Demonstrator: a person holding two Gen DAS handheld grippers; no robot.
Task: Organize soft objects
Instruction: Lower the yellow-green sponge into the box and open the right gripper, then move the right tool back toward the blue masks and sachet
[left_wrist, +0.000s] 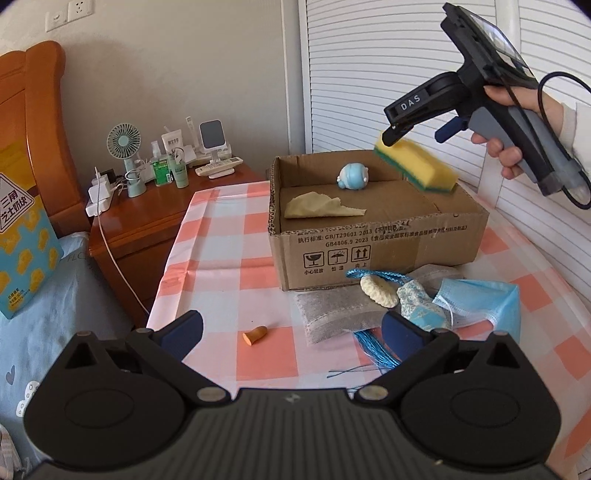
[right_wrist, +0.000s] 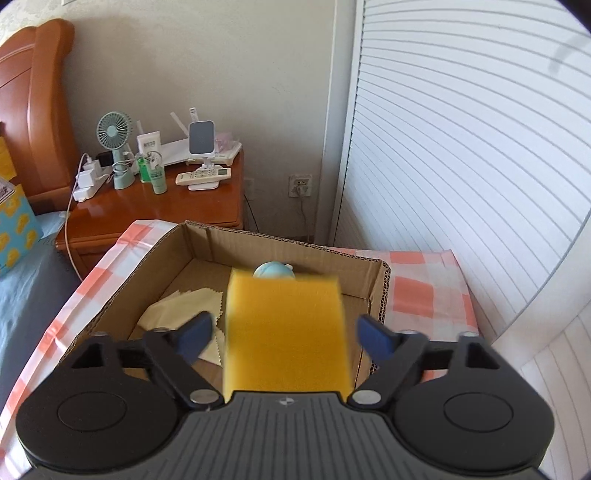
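Note:
A yellow sponge with a green underside is in the air over the right end of the open cardboard box. My right gripper is above it, open, its fingertips apart from the sponge on both sides. The box holds a blue round toy and a yellow cloth. My left gripper is open and empty, low over the table in front of the box.
On the checked tablecloth lie an orange earplug, a grey pouch, a white puff, a blue mask and blue string. A wooden nightstand with a fan and bottles stands left; a louvred door right.

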